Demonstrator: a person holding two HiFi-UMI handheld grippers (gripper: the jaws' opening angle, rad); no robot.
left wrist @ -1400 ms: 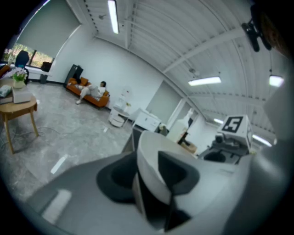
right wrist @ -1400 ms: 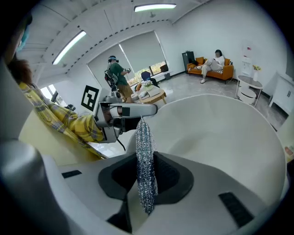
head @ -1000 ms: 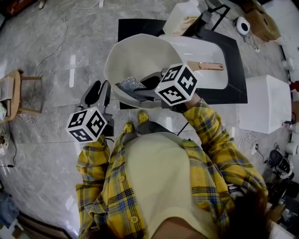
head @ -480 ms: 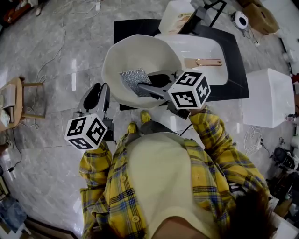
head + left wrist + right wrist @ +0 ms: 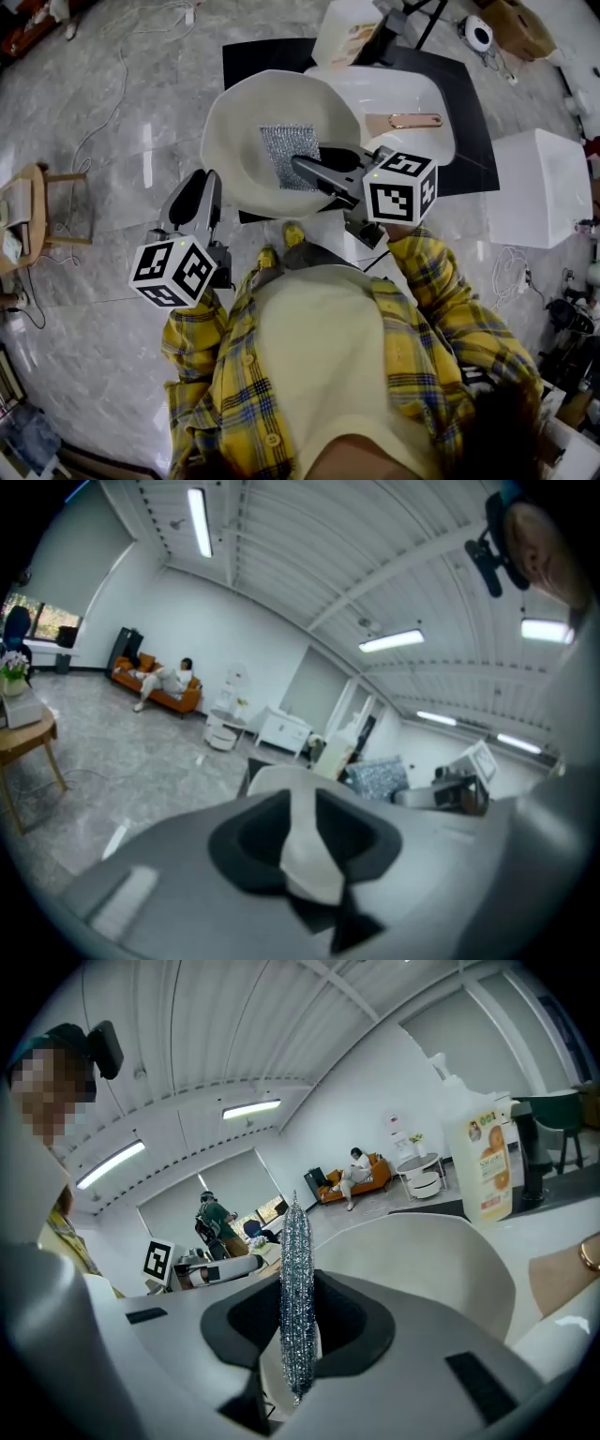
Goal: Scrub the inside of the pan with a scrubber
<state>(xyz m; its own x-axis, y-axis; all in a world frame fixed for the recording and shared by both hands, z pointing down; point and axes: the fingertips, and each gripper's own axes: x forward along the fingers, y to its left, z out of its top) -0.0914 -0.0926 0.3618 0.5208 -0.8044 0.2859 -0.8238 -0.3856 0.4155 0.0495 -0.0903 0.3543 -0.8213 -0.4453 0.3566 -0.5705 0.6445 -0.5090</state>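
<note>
The wide white pan (image 5: 253,117) lies tilted at the near edge of the black counter. My right gripper (image 5: 307,169) reaches in over its near rim and is shut on the silver mesh scrubber (image 5: 289,155), which lies against the pan's inner wall. In the right gripper view the scrubber (image 5: 297,1297) stands edge-on between the dark pads. My left gripper (image 5: 199,192) is at the pan's lower left rim. Its jaws have just been closing, and a white edge of the pan (image 5: 305,855) fills the gap between its pads.
A white basin (image 5: 427,98) with a copper-coloured handled tool (image 5: 405,121) sits behind the pan on the black counter (image 5: 473,141). A soap bottle (image 5: 486,1162) stands at the back. A white box (image 5: 534,192) is on the right, a wooden stool (image 5: 28,202) on the left, cables on the floor.
My right gripper has moved right and turned, carrying the scrubber further up the pan's inner wall so its flat face now shows. The left gripper has barely shifted.
</note>
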